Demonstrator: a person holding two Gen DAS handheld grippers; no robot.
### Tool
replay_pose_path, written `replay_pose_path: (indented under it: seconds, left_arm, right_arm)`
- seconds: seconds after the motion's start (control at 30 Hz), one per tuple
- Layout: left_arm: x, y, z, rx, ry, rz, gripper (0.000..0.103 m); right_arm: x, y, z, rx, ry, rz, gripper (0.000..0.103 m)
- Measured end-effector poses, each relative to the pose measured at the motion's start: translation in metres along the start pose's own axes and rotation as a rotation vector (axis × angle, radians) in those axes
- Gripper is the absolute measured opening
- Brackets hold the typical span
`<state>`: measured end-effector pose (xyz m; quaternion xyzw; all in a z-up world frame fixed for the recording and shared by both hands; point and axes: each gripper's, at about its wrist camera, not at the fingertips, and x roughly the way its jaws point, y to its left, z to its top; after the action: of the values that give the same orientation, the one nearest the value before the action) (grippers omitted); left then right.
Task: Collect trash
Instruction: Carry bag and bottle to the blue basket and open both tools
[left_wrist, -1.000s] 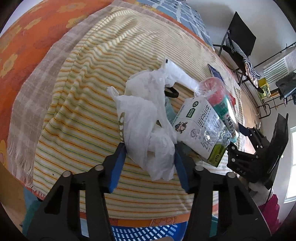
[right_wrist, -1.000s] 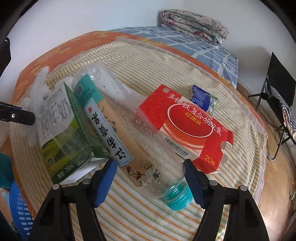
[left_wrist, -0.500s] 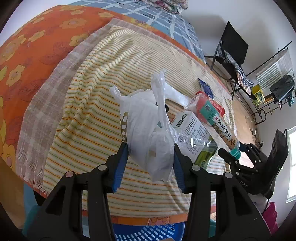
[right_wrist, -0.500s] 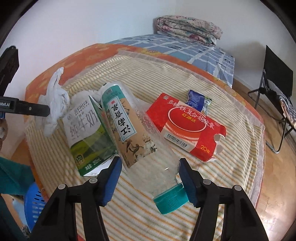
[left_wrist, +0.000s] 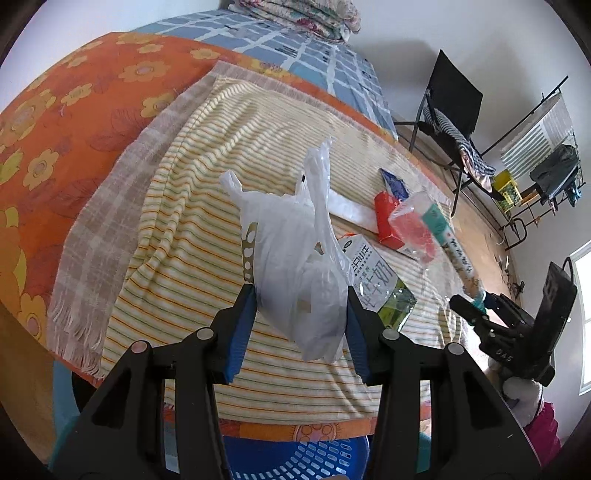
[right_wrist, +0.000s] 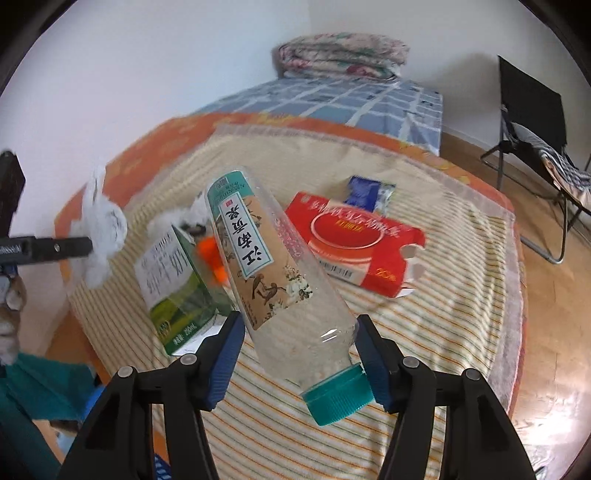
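right now both tongs are loaded and lifted off the bed. the left tongs (left_wrist: 299, 314) are closed on a crumpled white plastic bag (left_wrist: 303, 273), pinched at its bulging lower part so the knotted handles stick up and away. the right tongs (right_wrist: 299, 347) grip a clear plastic bottle (right_wrist: 280, 277) across its body near the neck; its long axis runs away from the tongs and up to the left, with the teal cap (right_wrist: 338, 398) hanging nearest the camera, just beside the right pad.

the relation that matters next, i judge, is where the blue basket (left_wrist: 295, 458) lies: it sits below the near edge of the bed, directly under and behind the left tongs, so the bag is the closer load and needs mostly a pull back and a drop. in the right wrist view only a sliver of blue shows at the lower left, so the bottle must travel left and down, and its length may catch the rim unless it goes in cap first.

left on the striped blanket (left_wrist: 177, 236) are a green and white milk carton (right_wrist: 177, 288) near the front edge, a red box (right_wrist: 354, 243) further in, and a small blue packet (right_wrist: 365, 192) just behind it.
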<state>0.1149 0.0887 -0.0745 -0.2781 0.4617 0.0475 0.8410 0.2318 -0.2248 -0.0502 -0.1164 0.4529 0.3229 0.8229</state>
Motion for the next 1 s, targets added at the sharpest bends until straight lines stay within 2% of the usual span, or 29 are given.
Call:
replay_pose_path:
  seconds: [0.17,0.3,0.47,0.67,0.87,1.0]
  left_arm:
    - [-0.011,-0.003,-0.004,0.017,-0.011,-0.026,0.047]
    - [-0.022,-0.007,-0.014,0.040,-0.013,-0.051,0.047]
    - [-0.038,-0.009,-0.036,0.076,-0.012,-0.079,0.047]
    - [-0.055,-0.014,-0.072,0.185,-0.027,-0.049,0.047]
    - [-0.055,-0.012,-0.110,0.241,0.015,-0.062,0.047]
    - [-0.054,-0.014,-0.137,0.299,0.024,-0.048,0.047]
  right_arm:
    - [-0.020,0.004,-0.003,0.023,-0.023,0.016,0.063]
    - [-0.044,0.025,-0.013,-0.018,-0.032,0.033,0.063]
    - [-0.074,0.056,-0.044,-0.065,-0.013,0.037,0.063]
    - [-0.093,0.080,-0.092,-0.046,0.040,0.057,0.063]
    - [-0.107,0.100,-0.132,-0.030,0.091,0.082,0.063]
    - [-0.110,0.116,-0.157,-0.055,0.120,0.053,0.063]
